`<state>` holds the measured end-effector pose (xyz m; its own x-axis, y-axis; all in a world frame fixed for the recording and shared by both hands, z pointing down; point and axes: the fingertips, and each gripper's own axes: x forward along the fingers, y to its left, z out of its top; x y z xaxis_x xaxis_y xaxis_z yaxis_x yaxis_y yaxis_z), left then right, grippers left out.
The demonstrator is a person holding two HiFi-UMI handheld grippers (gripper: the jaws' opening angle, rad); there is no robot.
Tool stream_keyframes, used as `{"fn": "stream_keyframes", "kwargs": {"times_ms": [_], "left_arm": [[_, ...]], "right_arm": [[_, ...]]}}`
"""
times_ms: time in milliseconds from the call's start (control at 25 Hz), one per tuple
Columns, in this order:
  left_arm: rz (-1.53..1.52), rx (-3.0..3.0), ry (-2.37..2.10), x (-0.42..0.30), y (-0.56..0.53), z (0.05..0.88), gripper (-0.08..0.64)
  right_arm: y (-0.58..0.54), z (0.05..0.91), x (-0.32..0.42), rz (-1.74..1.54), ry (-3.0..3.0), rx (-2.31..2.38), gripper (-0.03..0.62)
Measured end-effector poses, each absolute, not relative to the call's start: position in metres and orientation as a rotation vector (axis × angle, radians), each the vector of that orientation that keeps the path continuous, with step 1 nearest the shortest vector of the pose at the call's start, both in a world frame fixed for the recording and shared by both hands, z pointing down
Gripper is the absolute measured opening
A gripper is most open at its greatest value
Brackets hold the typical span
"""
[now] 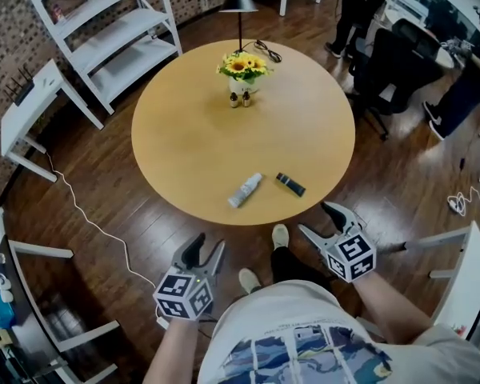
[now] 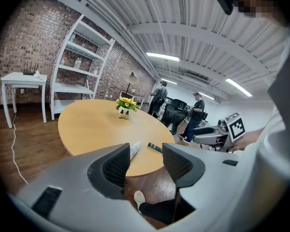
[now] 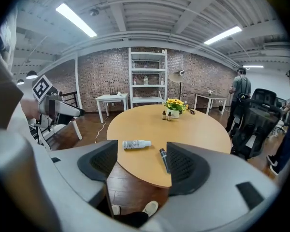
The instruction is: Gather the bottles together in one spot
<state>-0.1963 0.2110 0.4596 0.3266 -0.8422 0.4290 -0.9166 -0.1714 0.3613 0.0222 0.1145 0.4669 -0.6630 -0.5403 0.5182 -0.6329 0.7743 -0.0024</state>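
Head view counts four bottles on the round table: a white bottle and a slim dark bottle lying flat, well apart from the sunflower vase on the person's side, and two small brown bottles upright just beside the vase's foot. The lying pair look light and prone to roll, best pinched across mid-body; the brown ones seem glass and tippy. Left gripper and right gripper, farther still from the vase, hold their jaws apart with nothing between them

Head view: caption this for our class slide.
Left gripper and right gripper, both open, face a round table where a white bottle and dark bottle lie.
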Motion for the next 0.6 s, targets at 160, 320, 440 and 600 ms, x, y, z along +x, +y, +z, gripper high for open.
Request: {"fn": "stream_keyframes", "kwargs": {"times_ms": [160,320,440,600], "left_arm": [[0.176,2.02,-1.527,-0.197,0.201,0.466,0.186],[0.192,2.0,-1.532,-0.197,0.185,0.469,0.186],[0.201,1.98,-1.552,-0.2,0.168,0.471,0.186],[0.219,1.955,-1.578,-0.203,0.14,0.473,0.186]], "right_arm": [[0.093,0.499,0.021,0.227,-2.408,0.831,0.324],[0.073,0.528,0.019,0.219,-2.365,0.772,0.318],[0.057,0.547,0.015,0.227,-2.349,0.718,0.308],[0.044,0.57,-0.009,0.371,-2.35,0.618,0.291]]}}
